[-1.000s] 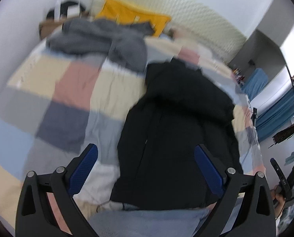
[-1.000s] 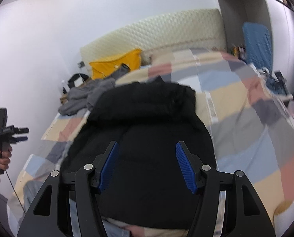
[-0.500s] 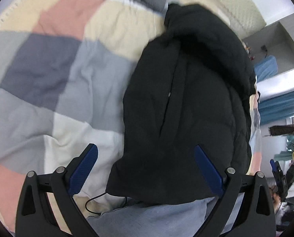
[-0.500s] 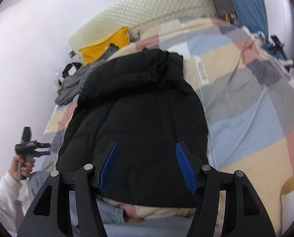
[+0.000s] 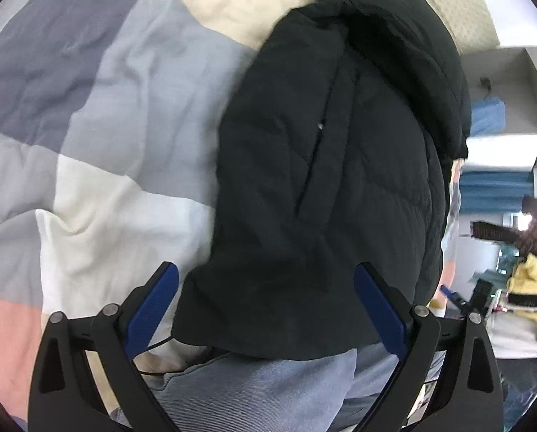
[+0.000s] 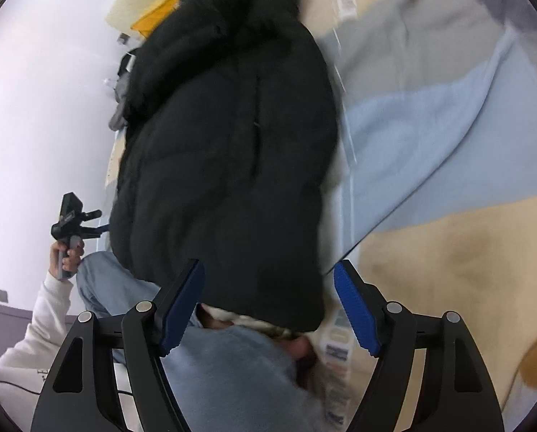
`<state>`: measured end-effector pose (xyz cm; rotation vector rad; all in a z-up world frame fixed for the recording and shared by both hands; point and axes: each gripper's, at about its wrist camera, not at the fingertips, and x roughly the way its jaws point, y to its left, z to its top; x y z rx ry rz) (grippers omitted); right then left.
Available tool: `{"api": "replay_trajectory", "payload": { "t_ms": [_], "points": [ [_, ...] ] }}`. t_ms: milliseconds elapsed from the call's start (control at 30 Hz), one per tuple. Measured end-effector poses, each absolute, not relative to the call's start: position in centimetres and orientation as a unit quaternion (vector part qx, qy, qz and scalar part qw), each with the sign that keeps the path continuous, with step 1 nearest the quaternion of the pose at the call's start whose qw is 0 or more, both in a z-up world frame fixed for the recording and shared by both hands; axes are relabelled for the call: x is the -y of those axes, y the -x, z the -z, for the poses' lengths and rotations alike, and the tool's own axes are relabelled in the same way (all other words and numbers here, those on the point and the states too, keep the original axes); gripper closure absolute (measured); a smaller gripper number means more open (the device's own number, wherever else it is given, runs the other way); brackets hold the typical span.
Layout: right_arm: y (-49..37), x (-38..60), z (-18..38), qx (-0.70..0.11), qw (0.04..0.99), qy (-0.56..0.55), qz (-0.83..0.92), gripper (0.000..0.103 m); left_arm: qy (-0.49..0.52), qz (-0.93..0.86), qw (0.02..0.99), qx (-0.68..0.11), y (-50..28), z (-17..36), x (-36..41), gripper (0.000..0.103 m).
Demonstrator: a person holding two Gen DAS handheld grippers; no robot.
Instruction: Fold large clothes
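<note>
So this looks like the reach-in stage, nothing's actually been grabbed yet. The puffy black quilted jacket [image 5: 326,165] is lying lengthwise on the bed, on top of the patchwork quilt of grey, cream, pink and blue squares [image 5: 99,115], hood end away from the person and the bottom hem right at the near edge of the bed, pretty much against their light blue jeans [image 5: 268,388]. The left gripper [image 5: 266,300] has its jaws spread wide over the hem's left corner, nothing pinched that I can see. The right gripper [image 6: 270,306] has just been opening its jaws and they now straddle the hem's right corner, with fabric sitting between them but not squeezed. My guess is the next move is dropping both sets of jaws onto those two hem corners, closing, then lifting the hem and carrying it up toward the hood to halve the jacket. It's thick and slippery-looking, so a deep bite seems smart or only the outer layer comes up. Room-wise: lots of bare quilt either side of the jacket, especially to the right in the right wrist view. The tight spot is the near bed edge where the legs crowd the hem, and a thin dark cable [image 5: 153,345] runs by the left jaw, so watch for snagging that.
</note>
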<state>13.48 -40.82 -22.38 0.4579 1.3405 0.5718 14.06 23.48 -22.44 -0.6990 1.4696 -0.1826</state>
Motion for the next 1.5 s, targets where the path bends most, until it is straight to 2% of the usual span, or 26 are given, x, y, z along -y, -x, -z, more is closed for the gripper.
{"api": "replay_trajectory", "payload": {
  "t_ms": [367, 633, 1000, 1233, 1333, 1433, 1500],
  "points": [
    [-16.2, 36.5, 24.1, -0.635, 0.67, -0.166, -0.346, 0.027, 0.388, 0.078, 0.627, -0.671, -14.0, 25.0, -25.2, 0.005],
    [-15.8, 34.5, 21.1, -0.609, 0.658, -0.153, -0.416, 0.022, 0.318, 0.085, 0.601, -0.729, -15.3, 26.5, -22.9, 0.005],
    [-16.1, 35.2, 26.0, -0.69, 0.604, -0.134, -0.376, 0.023, 0.277, 0.09, 0.559, -0.777, -17.7, 30.1, -21.0, 0.004],
    [-15.4, 33.0, 21.7, -0.643, 0.622, -0.123, -0.43, 0.022, 0.279, 0.198, 0.565, -0.75, -17.3, 28.6, -18.7, 0.006],
    [-15.3, 33.3, 21.5, -0.648, 0.619, -0.13, -0.424, 0.022, 0.273, 0.234, 0.579, -0.732, -17.2, 27.7, -17.8, 0.011],
    [-15.5, 33.4, 23.8, -0.686, 0.602, -0.131, -0.388, 0.022, 0.278, 0.248, 0.586, -0.72, -17.9, 27.4, -17.0, 0.022],
    [-15.8, 33.3, 24.5, -0.696, 0.598, -0.13, -0.377, 0.031, 0.266, 0.248, 0.594, -0.717, -18.0, 27.6, -15.8, 0.031]
  ]
}}
